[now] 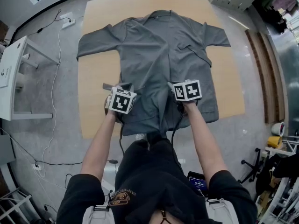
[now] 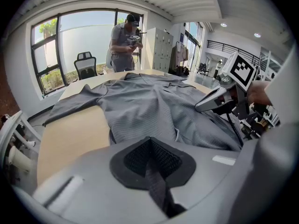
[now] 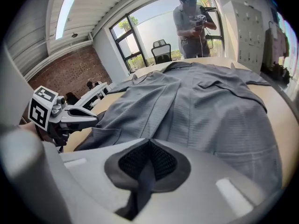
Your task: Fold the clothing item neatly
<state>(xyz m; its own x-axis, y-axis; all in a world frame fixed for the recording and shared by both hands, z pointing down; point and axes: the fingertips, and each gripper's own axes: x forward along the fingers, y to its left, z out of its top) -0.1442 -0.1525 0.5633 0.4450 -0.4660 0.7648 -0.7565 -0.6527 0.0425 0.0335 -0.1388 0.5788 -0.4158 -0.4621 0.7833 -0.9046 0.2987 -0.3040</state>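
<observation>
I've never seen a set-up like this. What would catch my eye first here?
A grey shirt lies spread flat on a wooden table, sleeves out to both sides. Near its bottom edge, the left gripper and the right gripper, each carrying a black-and-white marker cube, are both pinched shut on the fabric.

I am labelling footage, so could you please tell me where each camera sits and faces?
Head view: on the person's head, facing down at the grey shirt on the table; both forearms show.
Left gripper view: on the left gripper, looking along its jaws, shut on the shirt's hem.
Right gripper view: on the right gripper, likewise pinching the hem.
Shared: both gripper views face a standing person beyond the table.
</observation>
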